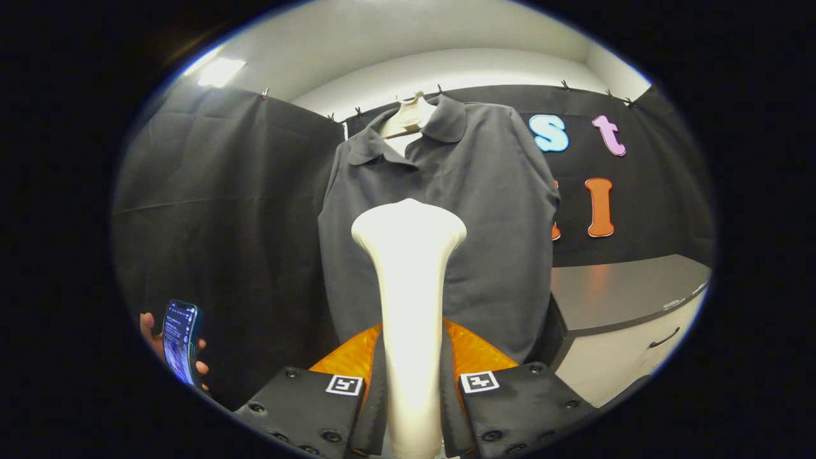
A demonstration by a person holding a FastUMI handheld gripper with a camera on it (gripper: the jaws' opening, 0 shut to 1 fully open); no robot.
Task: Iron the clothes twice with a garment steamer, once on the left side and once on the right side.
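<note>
Here, one steamer [408, 280], one shirt [491, 217].

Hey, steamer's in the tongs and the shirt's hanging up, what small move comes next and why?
Probably ease the steamer forward toward one side of the shirt. The tongs are shut on the steamer's handle, its head faces the shirt's middle, and whether it touches the cloth yet can't be told.

From my end I can read no words, brands or numbers. The only signs I see are two square black-and-white marker tags [345, 385], one on each side of the gripper [413, 408]. A phone [180, 341] held in a hand [153, 331] shows a lit screen, probably text, too small and blurred to make out.
</note>
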